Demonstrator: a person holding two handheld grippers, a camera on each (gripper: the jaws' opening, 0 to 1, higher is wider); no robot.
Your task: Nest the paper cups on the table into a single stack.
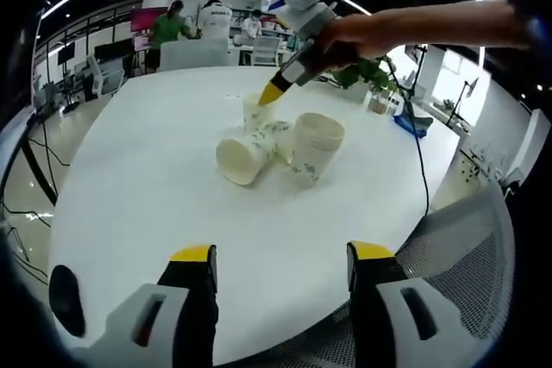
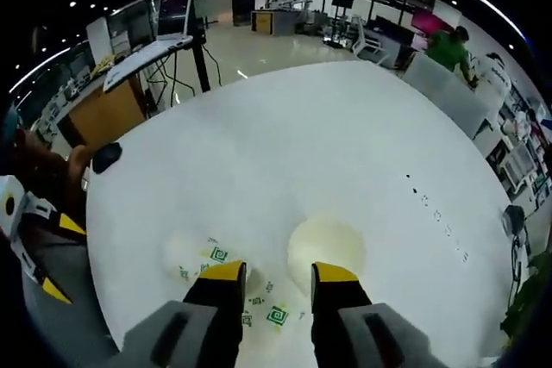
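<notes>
Three white paper cups with green marks sit close together in the middle of the round white table (image 1: 155,178). One cup lies on its side (image 1: 246,157), one leans (image 1: 315,146), and one stands upright behind them (image 1: 256,112). My right gripper (image 1: 272,92), held by a hand, points its yellow tips down at the upright cup's rim. In the right gripper view, my right gripper (image 2: 280,273) is open over the cups, its right jaw above an open cup mouth (image 2: 326,243), with another cup (image 2: 185,256) to the left. My left gripper (image 1: 282,254) is open at the near table edge.
A dark mouse (image 2: 108,157) lies near the table edge, close to my left gripper (image 2: 39,247). A mesh chair (image 1: 461,247) stands at the near side. A laptop on a stand (image 2: 172,6), a plant (image 1: 371,71) and several people are beyond the table.
</notes>
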